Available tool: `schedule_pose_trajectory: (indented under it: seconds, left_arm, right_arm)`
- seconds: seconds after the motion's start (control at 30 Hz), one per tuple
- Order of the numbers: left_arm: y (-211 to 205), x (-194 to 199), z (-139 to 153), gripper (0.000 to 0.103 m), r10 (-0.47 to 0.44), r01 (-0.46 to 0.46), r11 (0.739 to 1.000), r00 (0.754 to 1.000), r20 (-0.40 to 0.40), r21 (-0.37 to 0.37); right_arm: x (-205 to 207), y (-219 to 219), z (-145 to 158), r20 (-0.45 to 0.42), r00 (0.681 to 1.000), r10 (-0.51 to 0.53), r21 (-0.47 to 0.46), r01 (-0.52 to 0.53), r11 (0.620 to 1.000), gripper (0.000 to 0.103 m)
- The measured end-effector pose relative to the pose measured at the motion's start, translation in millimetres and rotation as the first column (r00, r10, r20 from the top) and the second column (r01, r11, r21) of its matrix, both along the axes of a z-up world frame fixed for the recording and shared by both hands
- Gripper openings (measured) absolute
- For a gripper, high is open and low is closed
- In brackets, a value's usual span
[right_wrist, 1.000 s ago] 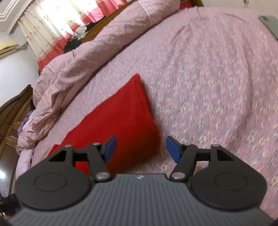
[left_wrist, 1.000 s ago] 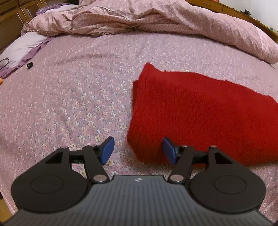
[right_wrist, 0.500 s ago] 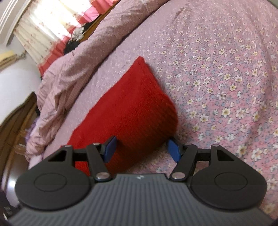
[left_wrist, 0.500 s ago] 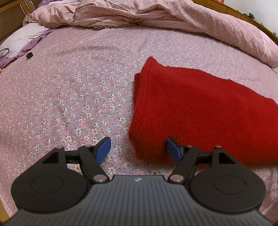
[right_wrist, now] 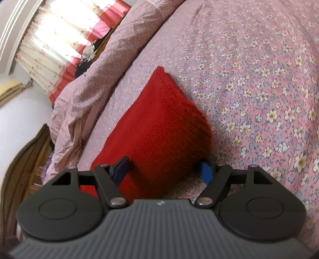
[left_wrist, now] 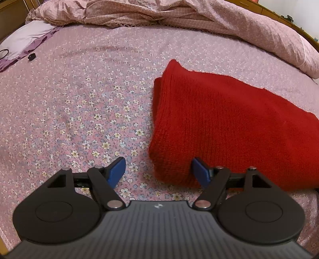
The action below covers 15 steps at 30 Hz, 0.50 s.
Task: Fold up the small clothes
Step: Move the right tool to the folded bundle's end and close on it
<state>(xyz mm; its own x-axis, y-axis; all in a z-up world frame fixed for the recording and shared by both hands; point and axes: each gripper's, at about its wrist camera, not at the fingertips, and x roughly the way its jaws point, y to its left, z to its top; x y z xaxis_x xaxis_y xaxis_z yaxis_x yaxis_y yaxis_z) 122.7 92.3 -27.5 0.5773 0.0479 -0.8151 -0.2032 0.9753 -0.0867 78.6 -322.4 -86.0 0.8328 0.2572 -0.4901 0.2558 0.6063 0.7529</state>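
Both your tongs have just been opening wider since a second ago, and your right tongs (right_wrist: 165,169) dropped closer onto the red knit cloth (left_wrist: 229,127), which earlier sat well ahead of them. Your left tongs (left_wrist: 160,169) are released, straddling the cloth's near-left corner: the left pad is over the floral bed sheet (left_wrist: 79,103), the right pad at the cloth's edge, no squeeze visible. Your right tongs are also released, with the folded cloth's end between the pads at 12 o'clock; the cloth lies flat on the bed, the rumpled quilt (left_wrist: 179,18) beyond it.
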Motion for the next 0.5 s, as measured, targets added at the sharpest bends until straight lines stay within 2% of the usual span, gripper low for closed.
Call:
schedule_pose_trajectory:
  seconds: [0.33,0.5]
  left_arm:
    - [3.4,4.1,-4.0,0.079,-0.006,0.006,1.000,1.000,-0.015,-0.017]
    - [7.7,5.5,-5.0,0.079,0.001,-0.002,0.999,1.000,-0.025,-0.043]
  right_arm:
    - [9.1,-4.4,-10.4,0.031,0.997,-0.065,0.077,0.062,0.995,0.074]
    - [9.3,-3.7,-11.0,0.034,0.997,-0.064,0.053,0.062,0.997,0.065]
